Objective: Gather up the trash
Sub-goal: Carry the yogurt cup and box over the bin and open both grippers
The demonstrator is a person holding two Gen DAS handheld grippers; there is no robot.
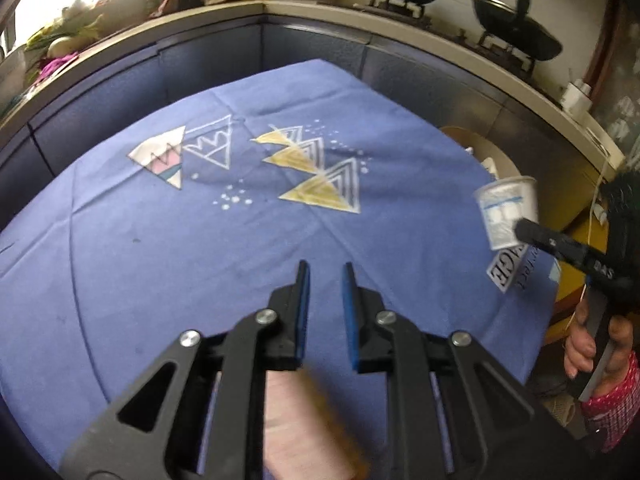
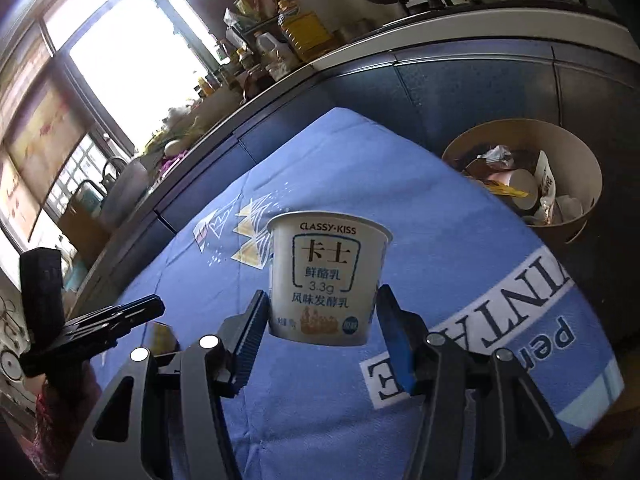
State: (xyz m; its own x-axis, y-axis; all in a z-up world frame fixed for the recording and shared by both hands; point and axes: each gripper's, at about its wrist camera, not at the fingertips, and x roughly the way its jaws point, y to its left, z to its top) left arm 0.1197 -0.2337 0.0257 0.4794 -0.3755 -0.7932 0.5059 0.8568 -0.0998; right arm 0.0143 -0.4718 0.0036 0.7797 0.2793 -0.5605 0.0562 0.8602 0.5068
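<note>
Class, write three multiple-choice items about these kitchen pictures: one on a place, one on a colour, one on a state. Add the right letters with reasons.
1. Where is the round bin of trash?
A. Beyond the table's edge
B. On the counter
C. On the cloth's middle

2. What colour is the tablecloth?
A. Red
B. Blue
C. Green

3. What is the right gripper doing?
A. Hanging open, empty
B. Clamping a spoon
C. Holding a yogurt cup

Answers: 1 A, the bin sits lower, past the cloth's edge. 2 B, the cloth is blue with triangle prints. 3 C, both fingers press the cup's sides.
</note>
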